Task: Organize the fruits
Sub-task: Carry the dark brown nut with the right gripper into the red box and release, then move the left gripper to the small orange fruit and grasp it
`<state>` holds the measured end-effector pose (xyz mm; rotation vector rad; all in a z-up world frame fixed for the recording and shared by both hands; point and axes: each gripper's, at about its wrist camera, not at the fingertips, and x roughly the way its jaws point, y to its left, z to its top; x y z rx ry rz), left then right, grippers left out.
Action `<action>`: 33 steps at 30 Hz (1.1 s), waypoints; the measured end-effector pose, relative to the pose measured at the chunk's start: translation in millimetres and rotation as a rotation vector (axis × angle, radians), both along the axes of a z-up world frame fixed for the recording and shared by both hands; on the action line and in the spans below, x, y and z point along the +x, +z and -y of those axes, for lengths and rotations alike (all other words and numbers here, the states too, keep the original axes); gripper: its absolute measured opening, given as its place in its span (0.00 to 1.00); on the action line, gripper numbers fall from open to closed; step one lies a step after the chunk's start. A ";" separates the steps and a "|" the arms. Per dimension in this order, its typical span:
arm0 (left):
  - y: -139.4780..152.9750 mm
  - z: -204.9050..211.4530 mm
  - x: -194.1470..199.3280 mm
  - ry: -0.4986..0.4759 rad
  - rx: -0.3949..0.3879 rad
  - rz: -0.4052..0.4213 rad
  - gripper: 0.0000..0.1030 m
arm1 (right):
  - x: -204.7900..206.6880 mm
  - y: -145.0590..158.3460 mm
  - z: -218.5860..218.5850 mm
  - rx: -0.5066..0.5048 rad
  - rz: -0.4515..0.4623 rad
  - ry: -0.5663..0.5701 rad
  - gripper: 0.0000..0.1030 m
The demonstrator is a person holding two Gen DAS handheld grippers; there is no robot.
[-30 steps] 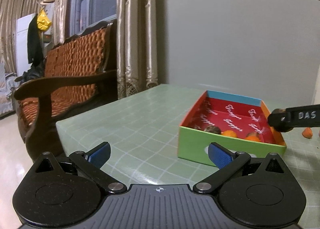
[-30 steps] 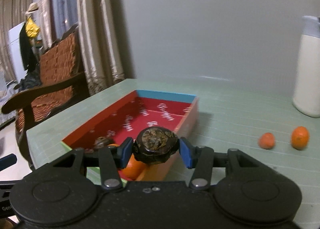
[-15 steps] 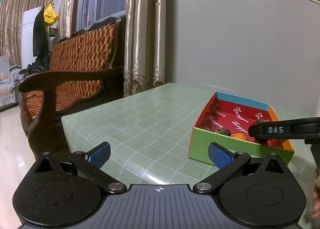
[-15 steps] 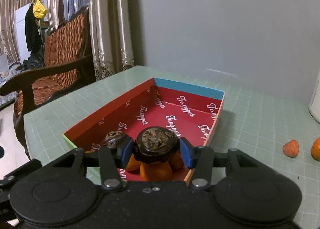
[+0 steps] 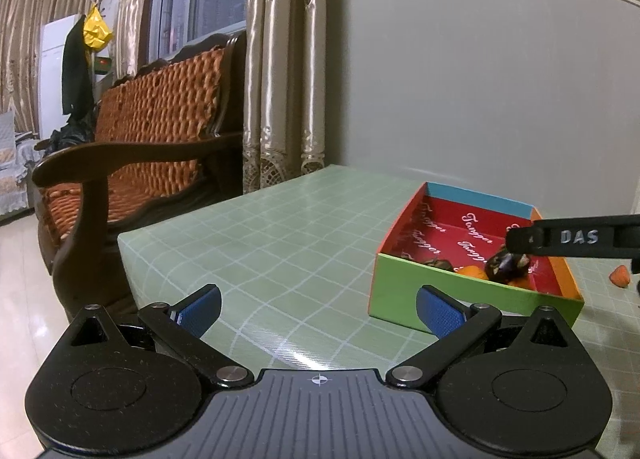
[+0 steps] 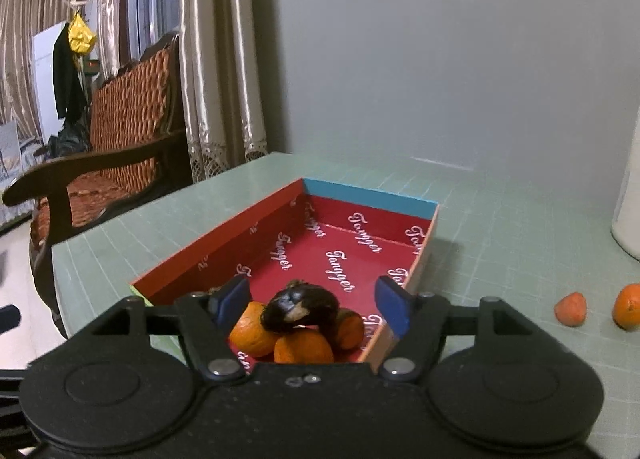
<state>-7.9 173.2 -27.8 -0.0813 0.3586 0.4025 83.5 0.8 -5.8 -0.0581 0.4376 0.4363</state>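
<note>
Right wrist view: right claw point(image 6: 314, 301) now spread, dark wrinkled round fruit point(image 6: 301, 307) released onto small orange fruits point(image 6: 276, 337) inside red-lined cardboard box point(image 6: 360, 203). One placement done. Left claw point(image 5: 318, 305) spread, empty.

1. Right tool point(image 6: 314, 297) over near end of box point(image 6: 424, 259), blue pads spread wide, nothing between them.
2. Dark wrinkled fruit point(image 6: 302, 309) lies on top of orange fruits point(image 6: 304, 347) piled at box's near end.
3. Box interior red, far wall blue.
4. Green gridded table point(image 6: 500, 239) carries box.
5. Two loose orange fruits point(image 6: 570, 309) on table right of box, near each other.
6. White container point(image 6: 630, 199) at right edge.
</note>
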 end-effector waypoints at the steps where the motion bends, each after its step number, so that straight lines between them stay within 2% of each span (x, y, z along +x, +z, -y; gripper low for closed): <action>1: 0.0 1.4 0.5 -0.001 0.003 -0.001 1.00 | -1.1 1.3 3.7 0.009 0.000 -0.004 0.67; 10: 2.1 15.4 2.5 -0.035 0.010 -0.001 1.00 | -15.4 16.1 36.5 0.034 0.045 -0.047 0.68; 14: 4.3 32.1 5.1 -0.081 0.014 0.009 1.00 | -23.7 19.5 63.3 0.040 0.072 -0.099 0.74; 19: 6.0 66.7 12.5 -0.163 0.056 0.014 1.00 | -34.1 10.7 107.8 0.020 0.100 -0.225 0.78; 26: 11.3 116.6 20.6 -0.293 0.095 0.019 1.00 | -40.3 -7.4 167.6 0.027 0.089 -0.401 0.84; 33: 12.3 160.4 33.7 -0.372 0.124 0.007 1.00 | -52.1 -11.5 212.0 0.031 0.105 -0.588 0.90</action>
